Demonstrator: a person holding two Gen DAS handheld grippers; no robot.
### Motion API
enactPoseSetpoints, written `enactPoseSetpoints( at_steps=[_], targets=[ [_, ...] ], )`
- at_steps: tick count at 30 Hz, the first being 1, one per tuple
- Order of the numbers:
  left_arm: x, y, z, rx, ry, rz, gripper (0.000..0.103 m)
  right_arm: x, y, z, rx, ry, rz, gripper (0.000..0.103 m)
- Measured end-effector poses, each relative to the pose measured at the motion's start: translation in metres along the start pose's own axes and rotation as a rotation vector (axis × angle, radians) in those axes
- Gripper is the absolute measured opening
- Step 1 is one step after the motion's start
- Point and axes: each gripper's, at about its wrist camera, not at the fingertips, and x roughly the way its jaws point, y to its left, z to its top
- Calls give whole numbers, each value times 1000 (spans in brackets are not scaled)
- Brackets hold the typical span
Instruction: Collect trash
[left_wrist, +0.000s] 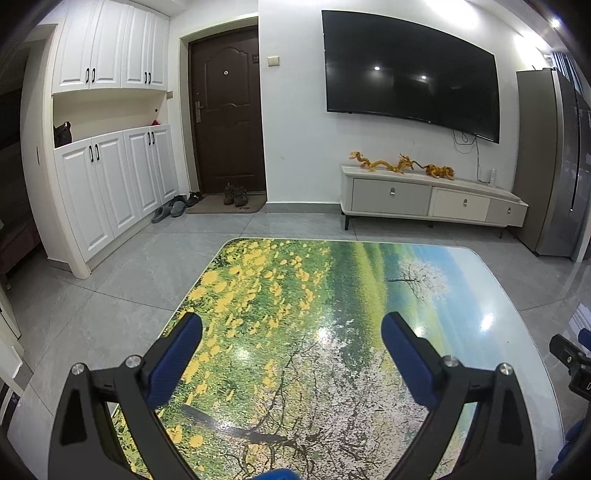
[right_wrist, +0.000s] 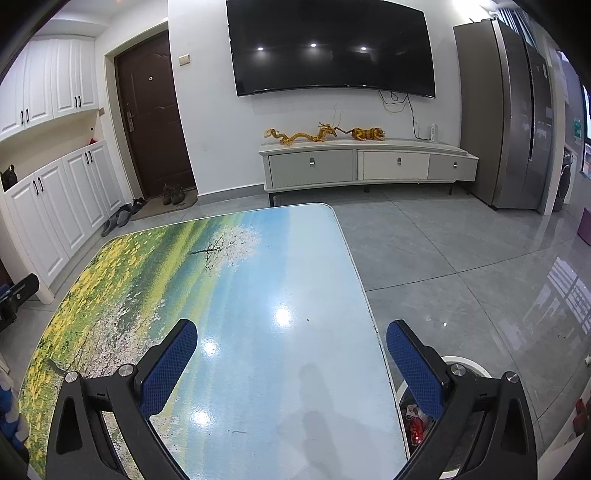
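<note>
Two grippers, left (left_wrist: 291, 332) and right (right_wrist: 291, 339), are held wide open and empty above the table (right_wrist: 295, 258). No trash is seen between or ahead of the jaws. One bin (right_wrist: 461, 363), beside the right gripper's outer finger, holds wrappers (right_wrist: 415, 424). Collection is judged finished or nearly so; a search for remaining litter is called for next.

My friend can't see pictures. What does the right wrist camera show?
The open right gripper hangs over a shiny table printed with flowers and sky, holding nothing. A white-rimmed trash bin with wrappers inside sits on the floor beside the table's right edge. Beyond are a wall TV and a low cabinet.
</note>
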Motion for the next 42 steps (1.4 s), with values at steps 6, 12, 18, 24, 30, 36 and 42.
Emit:
enactPoseSetpoints(
  at_steps=[6, 12, 18, 24, 30, 36, 42],
  targets=[
    [-3, 3, -3, -4, 2, 0, 98, -4, 1, -1, -7, -12, -11, 103],
    [-7, 2, -4, 1, -1, 0, 98, -5, -1, -2, -16, -17, -26, 103],
    [-8, 0, -2, 7, -1, -1, 98, -4, -3, -5, -11, -14, -35, 103],
    [-8, -4, -5, 8, 3, -11, 98, -5, -5, -6, -11, -15, -41, 103],
    [-2, -6, -9, 16, 44, -18, 98, -5, -6, -8, -11, -11, -43, 103],
    [1, -5, -11, 16, 56, -9, 98, -4, -10, -10, -8, -5, -49, 103],
    [5, -2, -13, 16, 66, 10, 98, -5, -12, -10, -7, -7, -60, 103]
  ],
)
